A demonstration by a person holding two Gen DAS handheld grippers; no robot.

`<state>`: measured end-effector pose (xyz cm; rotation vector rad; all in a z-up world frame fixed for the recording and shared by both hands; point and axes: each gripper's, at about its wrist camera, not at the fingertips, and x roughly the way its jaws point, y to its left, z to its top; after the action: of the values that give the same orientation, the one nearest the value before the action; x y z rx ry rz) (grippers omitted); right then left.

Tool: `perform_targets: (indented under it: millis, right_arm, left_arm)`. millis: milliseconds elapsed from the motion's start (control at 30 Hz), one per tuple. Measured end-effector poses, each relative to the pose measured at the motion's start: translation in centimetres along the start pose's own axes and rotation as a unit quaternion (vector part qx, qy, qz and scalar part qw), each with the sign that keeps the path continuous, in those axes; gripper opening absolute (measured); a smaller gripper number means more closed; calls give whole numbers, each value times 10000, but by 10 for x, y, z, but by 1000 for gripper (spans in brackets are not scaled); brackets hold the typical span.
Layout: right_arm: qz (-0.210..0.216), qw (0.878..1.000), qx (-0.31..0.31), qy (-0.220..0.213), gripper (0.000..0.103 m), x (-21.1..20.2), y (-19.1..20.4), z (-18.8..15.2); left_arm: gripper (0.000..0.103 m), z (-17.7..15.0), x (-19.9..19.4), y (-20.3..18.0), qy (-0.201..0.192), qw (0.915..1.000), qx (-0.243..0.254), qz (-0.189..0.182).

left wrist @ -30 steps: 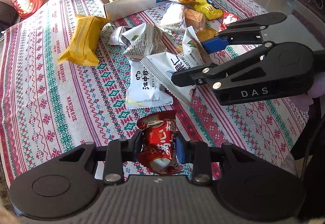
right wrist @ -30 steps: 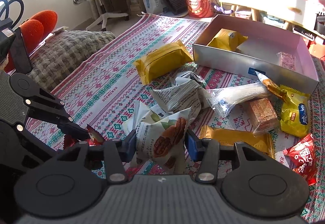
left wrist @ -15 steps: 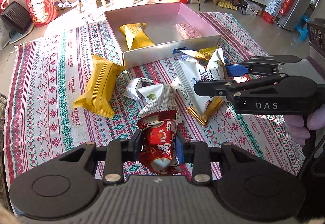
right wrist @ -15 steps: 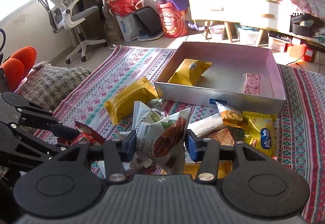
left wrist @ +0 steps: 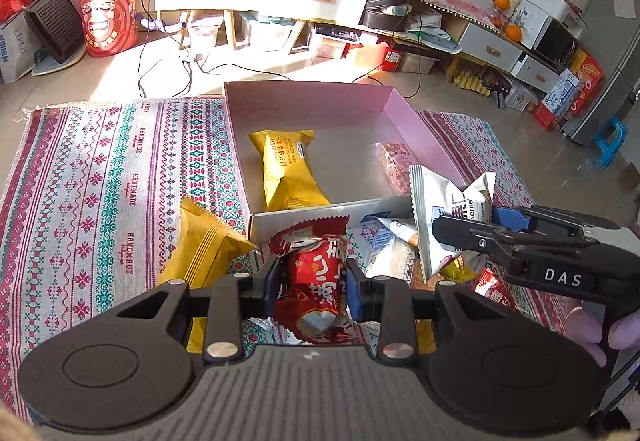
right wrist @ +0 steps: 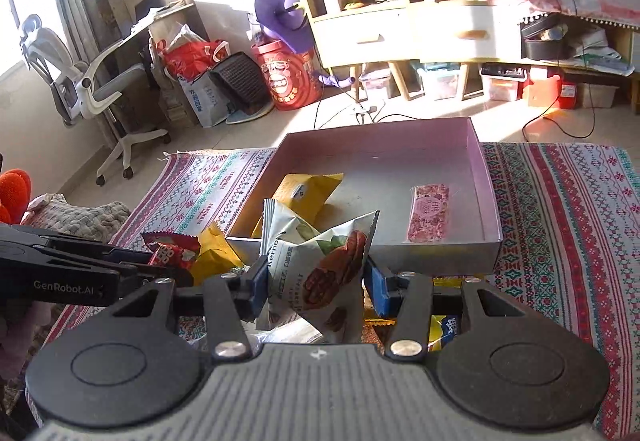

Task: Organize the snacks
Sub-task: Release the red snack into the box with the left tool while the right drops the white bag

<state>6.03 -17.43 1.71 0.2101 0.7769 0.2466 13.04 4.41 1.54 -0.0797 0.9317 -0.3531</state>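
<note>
L gripper [left wrist: 312, 287] was clamped on a red snack pkt [left wrist: 316, 281], blue pads pressed into both sides, pkt upright w/ its crimped top just in front of the near wall of the pink box [left wrist: 320, 109]. R gripper [right wrist: 316, 285] was closed on a white nut pkt [right wrist: 320, 273] w/ a pecan pic, pads squeezing its crumpled sides; the same pkt showed in the left wrist view at [left wrist: 440, 217], beside the box's near right corner. The box sat open on a patterned cloth [left wrist: 100, 181], and inside it lay a yellow pkt [left wrist: 286, 169] toward the left & a pink bar [right wrist: 428, 213] toward the right, apart from each other. Outside, a second yellow pkt [left wrist: 200, 245] lay on the cloth just left of the red one. More wrappers were heaped under & behind both grippers, too jumbled to tell apart. A gloved hand [left wrist: 592, 329] held the R gripper's handle
</note>
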Motion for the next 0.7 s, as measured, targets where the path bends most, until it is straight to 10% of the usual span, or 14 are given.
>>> perform_targets:
  millis: [700]
  right_arm:
    - [-616, 9943, 773, -394, 46, 45, -66, 40]
  left_arm:
    - [39, 35, 72, -45, -605, 9972, 338, 265]
